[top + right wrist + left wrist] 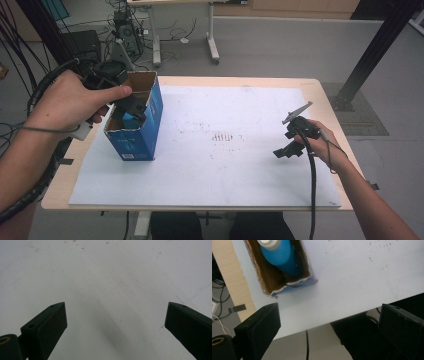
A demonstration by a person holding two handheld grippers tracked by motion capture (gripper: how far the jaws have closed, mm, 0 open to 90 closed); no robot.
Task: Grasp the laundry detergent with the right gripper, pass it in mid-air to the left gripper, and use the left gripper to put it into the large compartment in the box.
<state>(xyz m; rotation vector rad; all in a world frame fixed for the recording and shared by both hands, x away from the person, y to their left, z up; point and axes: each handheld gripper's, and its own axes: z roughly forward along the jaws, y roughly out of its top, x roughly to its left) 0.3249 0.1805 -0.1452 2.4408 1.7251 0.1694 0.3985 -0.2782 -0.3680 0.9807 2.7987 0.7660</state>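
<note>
A blue cardboard box [142,132] stands open-topped at the left of the white sheet [225,165]. Inside it, a blue bottle [279,257] with a white cap [270,243] leans against one wall. My left gripper [132,107] hovers just over the box mouth, held in a hand. In the left gripper view, the left gripper [329,325] is open with nothing between its jaws, and the box [299,285] lies beyond them. At the right of the sheet, low over it, my right gripper [287,149] is open. In its own view the right gripper [116,325] frames bare white paper.
The wooden table [320,92] shows past the sheet's edges, and its near-left edge [234,282] lies close to the box. Cables and a computer tower [125,32] lie on the floor behind. A black frame post [372,55] rises at the far right.
</note>
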